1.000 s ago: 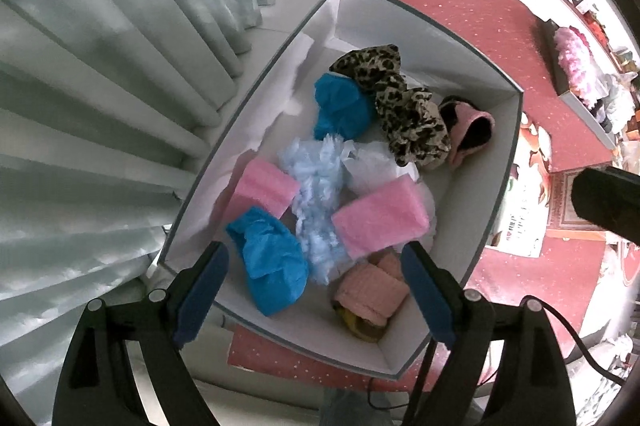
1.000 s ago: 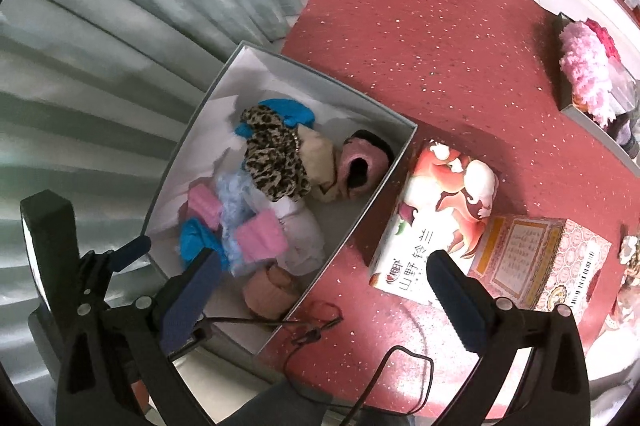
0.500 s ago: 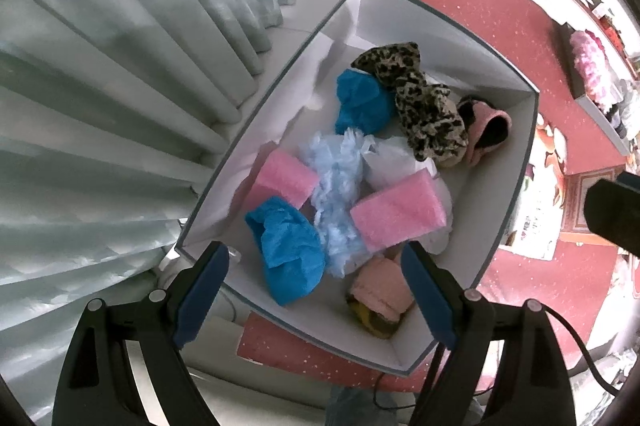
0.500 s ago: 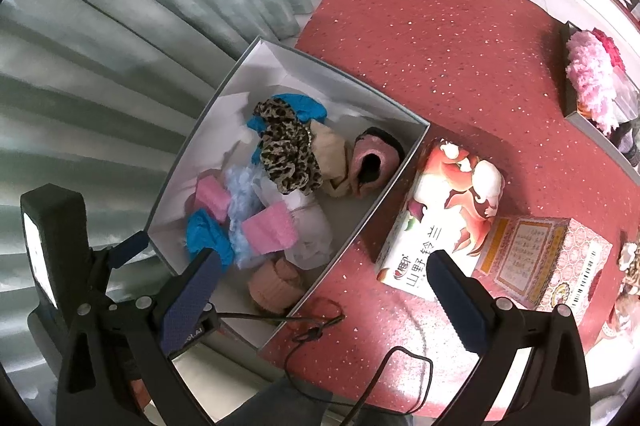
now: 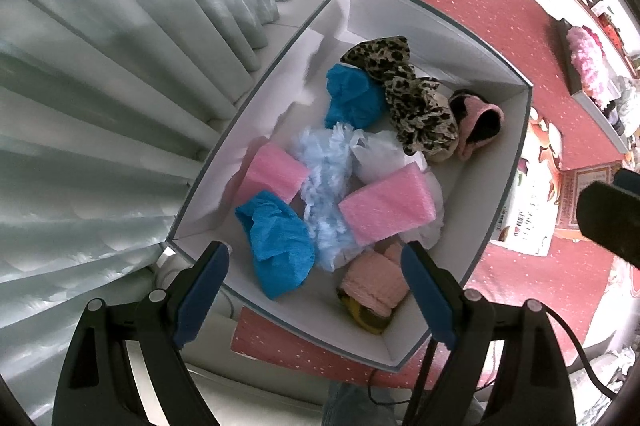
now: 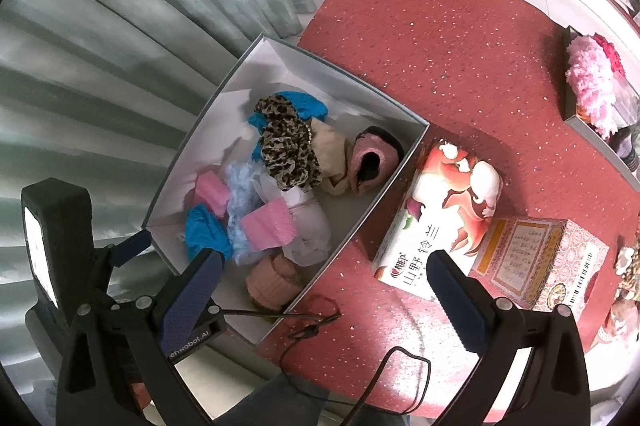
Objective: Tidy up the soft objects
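A white box (image 5: 516, 162) (image 6: 400, 170) on a red table holds soft things: two pink foam blocks (image 5: 386, 210) (image 5: 274, 172), two blue crumpled cloths (image 5: 276, 246) (image 5: 352, 98), a pale blue fluffy piece (image 5: 326, 182), a leopard-print cloth (image 5: 416, 102), a pink and black slipper (image 5: 478, 124) and a pink knit item (image 5: 374, 284). My left gripper (image 5: 314, 292) is open and empty above the box's near end. My right gripper (image 6: 324, 292) is open and empty, higher up, over the box's near right edge.
Pale curtains (image 5: 100, 86) hang left of the box. A printed tissue box (image 6: 440, 214) and a patterned carton (image 6: 540, 262) lie right of it. A tray with pink fluffy items (image 6: 592, 82) is at the far right. A black cable (image 6: 316, 326) trails near the box.
Both grippers have drawn back and up a little, so the box sits farther away in both views. Both stay open and empty.
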Motion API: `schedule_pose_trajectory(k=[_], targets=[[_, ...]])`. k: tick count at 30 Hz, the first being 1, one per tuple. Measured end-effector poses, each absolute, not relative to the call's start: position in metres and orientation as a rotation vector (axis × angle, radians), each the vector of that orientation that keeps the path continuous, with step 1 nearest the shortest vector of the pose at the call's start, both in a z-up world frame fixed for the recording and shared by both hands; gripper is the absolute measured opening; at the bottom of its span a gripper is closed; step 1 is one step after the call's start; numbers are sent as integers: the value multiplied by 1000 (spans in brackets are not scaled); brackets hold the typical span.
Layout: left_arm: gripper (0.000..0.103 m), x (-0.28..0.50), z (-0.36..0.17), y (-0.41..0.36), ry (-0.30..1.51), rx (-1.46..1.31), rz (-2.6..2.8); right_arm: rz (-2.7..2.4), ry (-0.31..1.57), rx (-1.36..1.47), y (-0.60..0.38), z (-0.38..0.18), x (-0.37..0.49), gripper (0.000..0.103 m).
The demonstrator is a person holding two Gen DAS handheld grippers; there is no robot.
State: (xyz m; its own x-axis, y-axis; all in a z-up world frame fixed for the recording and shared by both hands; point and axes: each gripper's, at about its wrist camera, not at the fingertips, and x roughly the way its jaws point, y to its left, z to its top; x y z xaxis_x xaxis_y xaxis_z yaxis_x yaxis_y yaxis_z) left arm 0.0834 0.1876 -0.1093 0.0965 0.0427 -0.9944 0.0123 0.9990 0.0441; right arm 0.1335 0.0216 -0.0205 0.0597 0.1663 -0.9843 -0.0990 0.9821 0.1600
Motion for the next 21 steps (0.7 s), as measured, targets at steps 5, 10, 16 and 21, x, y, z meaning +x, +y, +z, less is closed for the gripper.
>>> schedule_pose_trajectory(k=[5, 10, 16, 21], targets=[[90, 82, -109, 185, 1475, 50, 20, 205, 1504, 49, 21, -21, 133, 103], [90, 82, -110, 184, 1480, 45, 21, 210, 1506, 44, 21, -22, 134, 103], [90, 83, -111, 184, 1483, 46, 23, 210, 1509, 34, 23, -23, 134, 103], [90, 85, -114, 185, 1493, 40, 26, 211, 1515, 33, 24, -25, 133, 103]])
